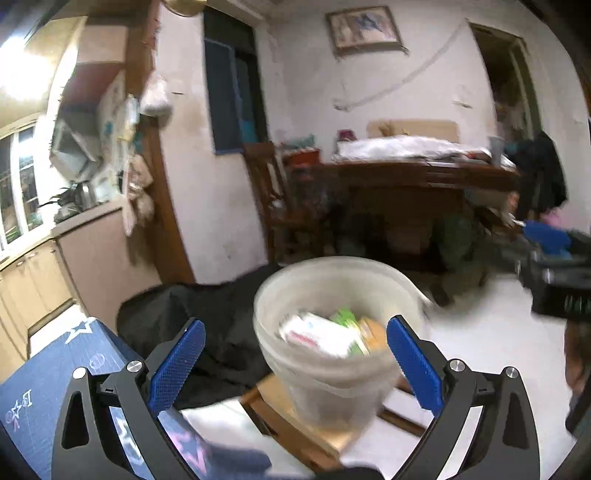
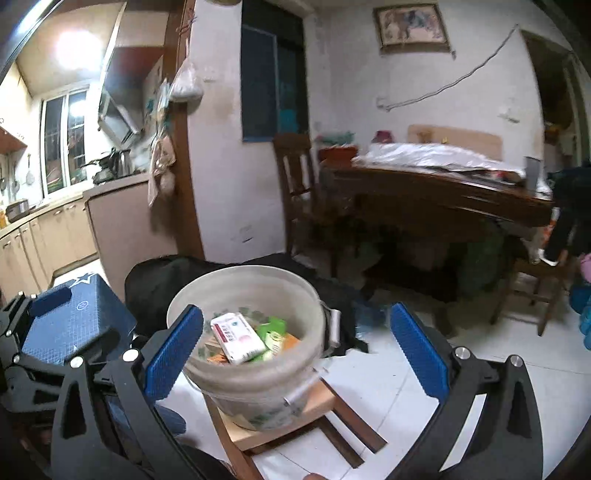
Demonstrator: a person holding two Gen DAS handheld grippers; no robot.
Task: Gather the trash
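We see the bucket on a small wooden stool, holding a white packet and green wrappers. Both the left gripper and right gripper hover spread wide, empty; the bucket sits just ahead, between each pair of fingers.

white star on blue mat, packet print illegible

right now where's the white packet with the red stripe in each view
Left wrist: the white packet lies inside the bucket, lower centre, blurred, between the left gripper's blue fingers.
Right wrist: the packet lies on top of the trash in the bucket, left of centre, beside the right gripper's left finger.
Shared landmark: the framed picture high on the wall.
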